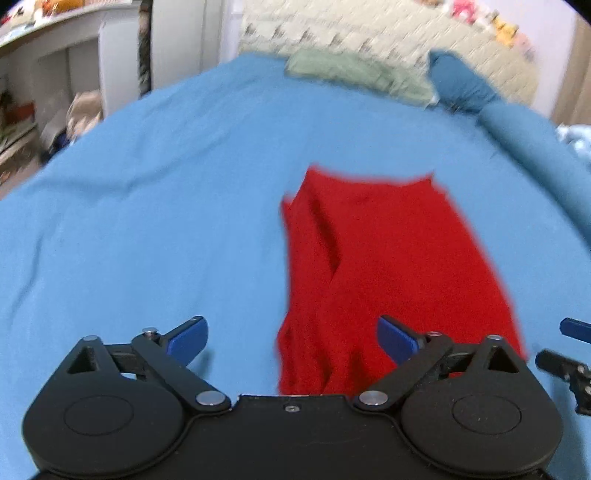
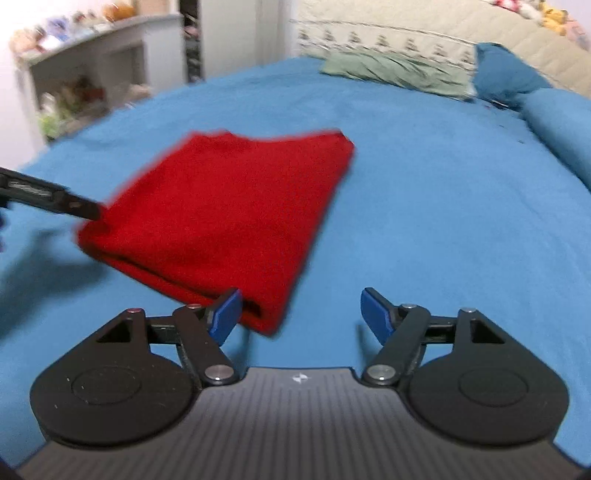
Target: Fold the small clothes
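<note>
A folded red garment (image 1: 388, 266) lies on the blue bed sheet (image 1: 147, 221). My left gripper (image 1: 291, 338) is open and empty, its jaws wide apart at the garment's near left corner. In the right wrist view the red garment (image 2: 229, 214) lies ahead and to the left. My right gripper (image 2: 301, 312) is open and empty, its left fingertip (image 2: 225, 314) over the garment's near corner. The right gripper's tip shows at the right edge of the left wrist view (image 1: 569, 354). The left gripper's finger (image 2: 51, 194) reaches the garment's left edge in the right wrist view.
A green pillow (image 2: 399, 70) and blue pillows (image 2: 506, 74) lie at the head of the bed by a quilted headboard (image 2: 406, 33). White shelves (image 2: 92, 70) with toys stand to the left of the bed.
</note>
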Demonstrator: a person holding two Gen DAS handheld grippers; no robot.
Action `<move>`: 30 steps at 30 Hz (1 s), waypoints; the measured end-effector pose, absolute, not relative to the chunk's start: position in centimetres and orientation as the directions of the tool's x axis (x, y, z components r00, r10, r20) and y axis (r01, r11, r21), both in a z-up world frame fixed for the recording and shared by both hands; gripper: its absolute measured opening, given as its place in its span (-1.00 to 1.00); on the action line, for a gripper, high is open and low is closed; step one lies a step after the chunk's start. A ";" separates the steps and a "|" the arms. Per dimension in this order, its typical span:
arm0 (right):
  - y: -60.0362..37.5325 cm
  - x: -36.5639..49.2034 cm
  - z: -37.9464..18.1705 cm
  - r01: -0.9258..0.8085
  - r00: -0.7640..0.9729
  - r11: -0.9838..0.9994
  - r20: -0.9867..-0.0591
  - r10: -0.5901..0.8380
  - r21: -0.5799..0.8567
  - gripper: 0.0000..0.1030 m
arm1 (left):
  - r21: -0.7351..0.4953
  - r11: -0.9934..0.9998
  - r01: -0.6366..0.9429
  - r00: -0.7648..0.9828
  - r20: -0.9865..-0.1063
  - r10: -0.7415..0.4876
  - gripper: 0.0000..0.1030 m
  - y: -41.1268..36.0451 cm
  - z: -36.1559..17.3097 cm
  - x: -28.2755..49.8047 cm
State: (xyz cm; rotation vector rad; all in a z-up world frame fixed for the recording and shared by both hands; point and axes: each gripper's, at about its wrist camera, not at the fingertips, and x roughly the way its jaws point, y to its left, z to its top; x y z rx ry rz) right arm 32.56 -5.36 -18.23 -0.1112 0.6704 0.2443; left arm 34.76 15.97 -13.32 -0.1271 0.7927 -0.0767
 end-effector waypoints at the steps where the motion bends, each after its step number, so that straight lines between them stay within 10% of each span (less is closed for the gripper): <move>1: -5.8 32.9 -17.0 -0.277 0.756 0.961 -0.616 0.219 0.003 1.00 | -0.158 0.987 0.033 0.714 -0.687 -0.134 1.00 16.1 -12.6 35.4; 18: -7.3 47.9 -21.6 -0.180 0.611 0.898 -0.670 0.421 0.401 0.98 | -0.349 0.932 0.095 0.585 -0.739 -0.335 0.93 17.4 -18.4 46.3; 23: -6.8 47.6 -21.9 -0.169 0.630 0.875 -0.633 0.450 0.453 0.02 | -0.351 0.920 0.173 0.582 -0.717 -0.383 -0.08 16.0 -18.1 45.7; 30: -6.5 46.0 -18.5 -0.223 0.665 0.859 -0.573 0.480 0.461 -0.21 | -0.321 0.918 0.233 0.645 -0.655 -0.393 -0.44 14.7 -14.2 42.8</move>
